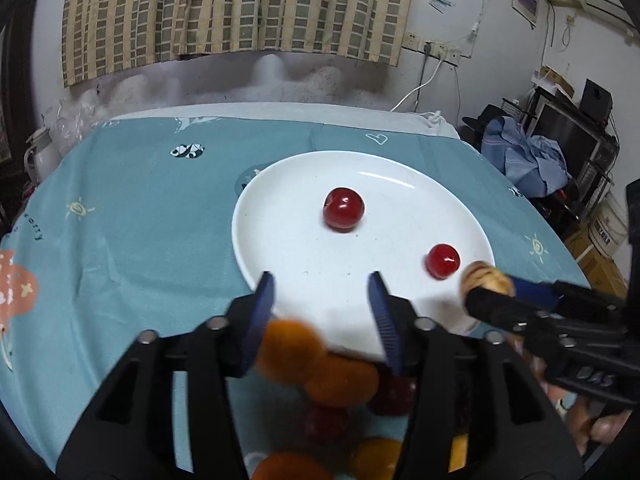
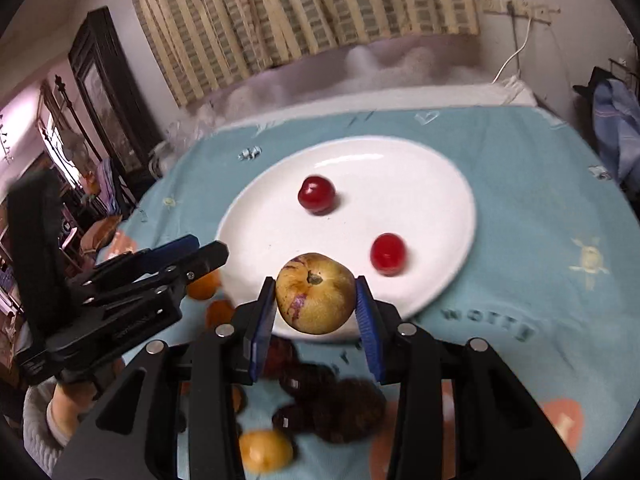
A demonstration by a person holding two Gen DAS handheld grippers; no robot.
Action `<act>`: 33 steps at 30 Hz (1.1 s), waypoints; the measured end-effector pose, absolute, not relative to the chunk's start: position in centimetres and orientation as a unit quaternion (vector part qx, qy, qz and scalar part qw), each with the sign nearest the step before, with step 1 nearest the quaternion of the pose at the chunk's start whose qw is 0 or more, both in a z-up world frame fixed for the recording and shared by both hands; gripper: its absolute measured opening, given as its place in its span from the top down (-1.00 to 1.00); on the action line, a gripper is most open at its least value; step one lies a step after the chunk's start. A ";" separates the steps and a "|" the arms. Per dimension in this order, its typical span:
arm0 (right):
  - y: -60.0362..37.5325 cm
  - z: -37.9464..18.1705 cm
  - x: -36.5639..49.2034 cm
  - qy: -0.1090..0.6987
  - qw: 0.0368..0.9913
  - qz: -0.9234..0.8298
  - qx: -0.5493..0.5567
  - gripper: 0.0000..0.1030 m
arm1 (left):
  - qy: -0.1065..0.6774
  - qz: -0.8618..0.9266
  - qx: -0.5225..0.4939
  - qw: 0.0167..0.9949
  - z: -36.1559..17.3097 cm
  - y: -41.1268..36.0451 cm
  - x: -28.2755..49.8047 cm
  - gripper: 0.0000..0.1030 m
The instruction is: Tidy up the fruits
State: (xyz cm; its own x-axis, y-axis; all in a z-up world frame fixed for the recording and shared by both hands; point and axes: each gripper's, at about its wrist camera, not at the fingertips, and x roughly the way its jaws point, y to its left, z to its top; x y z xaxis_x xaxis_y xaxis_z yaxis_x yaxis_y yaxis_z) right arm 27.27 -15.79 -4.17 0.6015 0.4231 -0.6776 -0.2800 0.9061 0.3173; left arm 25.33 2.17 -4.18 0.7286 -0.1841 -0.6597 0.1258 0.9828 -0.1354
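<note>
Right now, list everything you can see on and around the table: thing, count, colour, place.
plate: one, white, middle of the tablecloth.
cherries: two, red, on the plate, apart from each other.
yellow fruit: one, yellow with purple streaks, clamped in the right gripper over the plate's near edge.
orange fruits: several, orange, on the cloth at the plate's near edge; exact count unclear.
dark fruits: a few, dark red to brown, near side of the cloth; blurred.
tablecloth: one, teal with cartoon prints, covering the table.
curtain: one, beige and grey check, back wall.
left gripper: black with blue pads, open, nothing between the pads.
right gripper: black with blue pads, holding the yellow fruit.
</note>
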 end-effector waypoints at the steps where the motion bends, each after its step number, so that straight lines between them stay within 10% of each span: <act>1: -15.9 -4.6 27.6 0.405 0.889 0.193 0.097 0.22 | 0.353 -0.082 -0.039 0.931 -4.3 2.2 25.4 -0.27; 3: -16.7 -5.0 28.2 0.414 0.882 0.196 0.106 0.16 | 0.350 -0.081 -0.028 0.933 -4.5 2.2 25.4 -0.27; 6: -18.8 -4.0 27.5 0.378 0.899 0.170 0.139 -0.68 | 0.355 -0.082 -0.034 0.931 -4.6 2.7 25.5 -0.51; 20: -21.1 -3.2 25.7 0.368 0.887 0.191 0.204 -0.69 | 0.374 0.063 -0.093 0.921 -6.1 16.4 20.2 -0.61; 33: -20.5 -2.7 24.3 0.371 0.891 0.194 0.179 -0.72 | 0.407 0.041 -0.048 0.911 -8.1 13.5 19.3 -0.65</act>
State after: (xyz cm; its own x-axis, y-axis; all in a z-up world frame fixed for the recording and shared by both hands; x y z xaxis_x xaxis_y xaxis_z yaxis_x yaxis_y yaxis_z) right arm 24.32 -20.53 -2.71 0.6500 0.4784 -0.5904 -0.2132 0.8606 0.4626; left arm 19.33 13.47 -8.06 0.6655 0.0349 -0.7455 -0.1137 0.9920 -0.0551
